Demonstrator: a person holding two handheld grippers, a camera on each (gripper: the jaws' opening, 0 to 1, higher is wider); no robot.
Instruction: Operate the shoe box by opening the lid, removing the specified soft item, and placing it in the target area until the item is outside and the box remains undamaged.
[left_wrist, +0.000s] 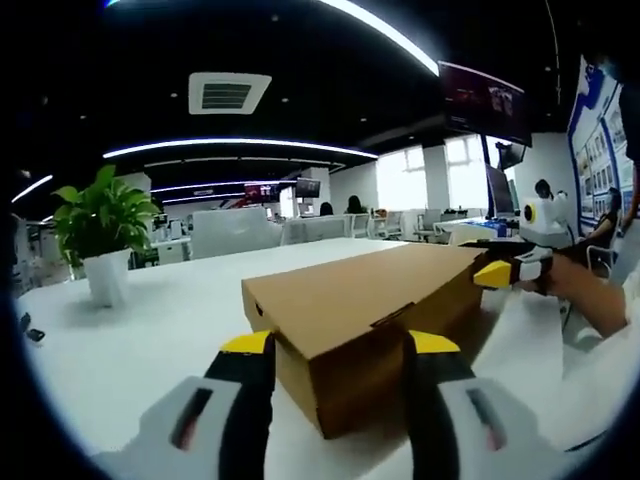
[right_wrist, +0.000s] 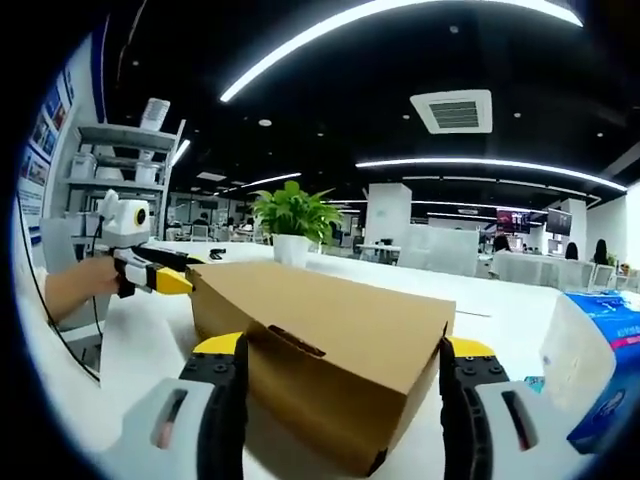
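A brown cardboard shoe box (left_wrist: 370, 300) lies on the white table (left_wrist: 160, 330) with its lid down, so nothing inside shows. My left gripper (left_wrist: 340, 345) is open, its yellow-tipped jaws straddling the box's near corner. From the right, my right gripper (left_wrist: 510, 270) comes in, held by a hand, with its yellow tip at the box's far end. In the right gripper view the box (right_wrist: 330, 330) sits between the wide-open jaws of my right gripper (right_wrist: 345, 347). There my left gripper (right_wrist: 160, 278) reaches the box's far left corner.
A potted green plant (left_wrist: 105, 235) stands on the table behind the box, also seen as the plant (right_wrist: 292, 225). A blue and white soft pack (right_wrist: 600, 370) lies at the right. A shelf unit (right_wrist: 115, 160) stands at the left, with office desks and people far behind.
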